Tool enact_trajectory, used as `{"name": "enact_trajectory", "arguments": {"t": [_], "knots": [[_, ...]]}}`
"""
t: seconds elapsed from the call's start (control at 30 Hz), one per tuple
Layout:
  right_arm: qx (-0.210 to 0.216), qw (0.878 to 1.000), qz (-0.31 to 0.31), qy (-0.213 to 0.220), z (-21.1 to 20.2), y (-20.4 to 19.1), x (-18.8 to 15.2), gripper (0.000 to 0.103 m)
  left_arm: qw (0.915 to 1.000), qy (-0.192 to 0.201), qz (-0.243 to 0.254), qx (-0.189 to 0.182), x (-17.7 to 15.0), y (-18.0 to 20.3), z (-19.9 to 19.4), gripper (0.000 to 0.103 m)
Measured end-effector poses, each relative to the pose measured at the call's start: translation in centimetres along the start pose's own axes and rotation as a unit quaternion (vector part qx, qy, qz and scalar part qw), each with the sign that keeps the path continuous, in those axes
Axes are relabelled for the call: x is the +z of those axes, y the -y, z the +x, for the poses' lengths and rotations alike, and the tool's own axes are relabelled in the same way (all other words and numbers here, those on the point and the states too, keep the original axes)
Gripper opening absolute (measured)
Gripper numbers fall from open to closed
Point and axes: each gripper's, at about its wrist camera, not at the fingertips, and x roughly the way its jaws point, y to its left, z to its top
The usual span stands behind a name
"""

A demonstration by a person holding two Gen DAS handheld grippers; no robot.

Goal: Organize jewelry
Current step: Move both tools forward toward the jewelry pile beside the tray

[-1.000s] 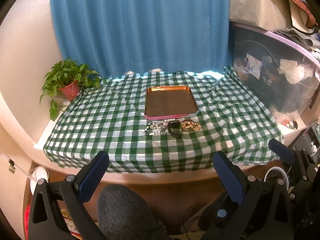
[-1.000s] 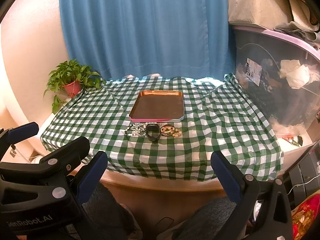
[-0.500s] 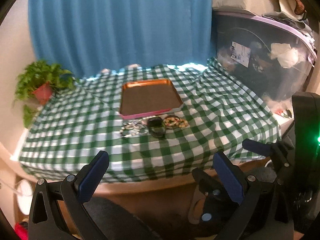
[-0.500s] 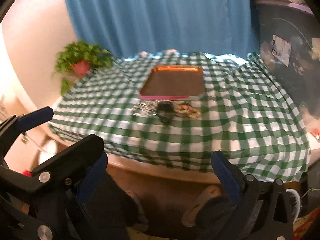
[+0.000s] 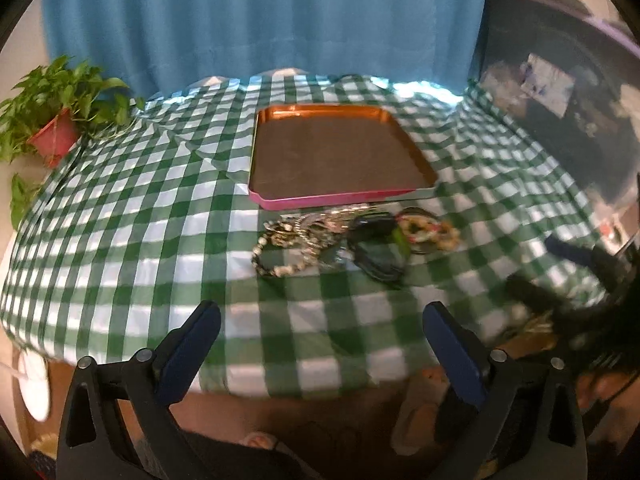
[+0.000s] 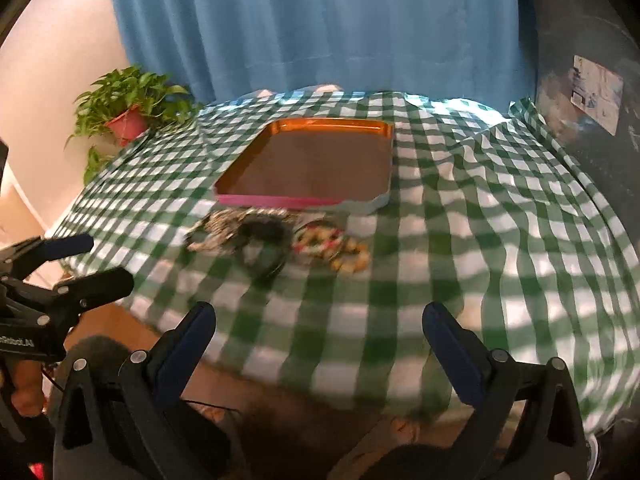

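An empty copper tray with a pink rim (image 5: 280, 201) (image 6: 256, 200) lies on the green checked tablecloth (image 5: 120, 240) (image 6: 500, 240). In front of it lie a silver beaded bracelet (image 5: 280, 248) (image 6: 212, 232), a black bangle (image 5: 378, 252) (image 6: 262, 248) and a multicoloured beaded bracelet (image 5: 428, 232) (image 6: 332, 246). My left gripper (image 5: 320, 340) is open and empty above the table's near edge. My right gripper (image 6: 320, 340) is open and empty, also short of the jewelry. The left gripper shows at the left of the right wrist view (image 6: 72, 264).
A potted plant in a red pot (image 5: 52, 132) (image 6: 128, 120) stands at the far left corner. A blue curtain (image 5: 260, 20) hangs behind the table. A dark clear storage bin (image 5: 560, 100) stands along the right side.
Both grippers have moved forward toward the table; the tray and jewelry now look much larger and nearer. Both stay open.
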Motion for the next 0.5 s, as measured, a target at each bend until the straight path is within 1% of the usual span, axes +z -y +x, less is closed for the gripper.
{"name": "enact_trajectory", "arguments": {"t": [0.03,0.07,0.1,0.13,0.2,0.23,0.27,0.3,0.33,0.37,0.4,0.43,0.47,0.5], "knots": [[0.009,1.0,0.006,0.001,1.0,0.8,0.5,0.103,1.0,-0.004,0.002,-0.001,0.3,-0.5,1.0,0.078],[0.014,1.0,0.01,0.0,1.7,1.2,0.8,0.103,0.9999,-0.009,0.0,-0.006,0.6,-1.0,2.0,0.071],[0.018,1.0,0.014,-0.003,2.5,1.6,1.2,0.102,0.9998,-0.016,-0.005,-0.013,0.9,-1.5,3.1,0.061],[0.026,0.999,0.021,-0.005,3.4,2.2,1.5,0.101,0.9995,-0.022,-0.01,-0.021,1.2,-2.0,4.0,0.055],[0.032,0.999,0.029,-0.008,4.8,2.8,1.8,0.095,0.9984,-0.023,-0.023,-0.045,1.9,-3.1,5.5,0.052],[0.035,0.999,0.033,-0.01,5.7,3.0,1.9,0.089,0.9981,-0.022,-0.028,-0.051,2.0,-3.3,5.8,0.051],[0.041,0.999,0.032,-0.01,6.2,3.0,2.0,0.08,0.9973,-0.021,-0.031,-0.063,2.4,-3.5,6.4,0.049],[0.045,0.999,0.025,-0.009,6.9,3.0,2.2,0.075,0.9967,-0.019,-0.031,-0.072,2.6,-3.6,6.7,0.046],[0.045,0.999,0.017,-0.007,7.4,2.9,2.4,0.064,0.996,-0.017,-0.029,-0.082,3.0,-3.7,7.2,0.043],[0.045,0.999,0.009,-0.003,7.8,2.8,2.5,0.053,0.9961,-0.018,-0.029,-0.081,3.3,-3.7,7.5,0.042],[0.046,0.999,0.004,-0.001,8.1,2.8,2.6,0.048,0.9964,-0.019,-0.027,-0.078,3.5,-3.7,8.0,0.036],[0.05,0.999,0.005,-0.001,8.4,2.9,2.6,0.038,0.9964,-0.027,-0.024,-0.077,3.6,-3.8,8.7,0.026],[0.059,0.998,0.01,0.001,8.6,3.0,2.6,0.029,0.9959,-0.033,-0.024,-0.081,3.6,-3.8,9.1,0.021],[0.069,0.997,0.014,0.002,8.7,3.0,2.7,0.025,0.9952,-0.04,-0.02,-0.087,3.5,-3.8,9.6,0.015]]}}
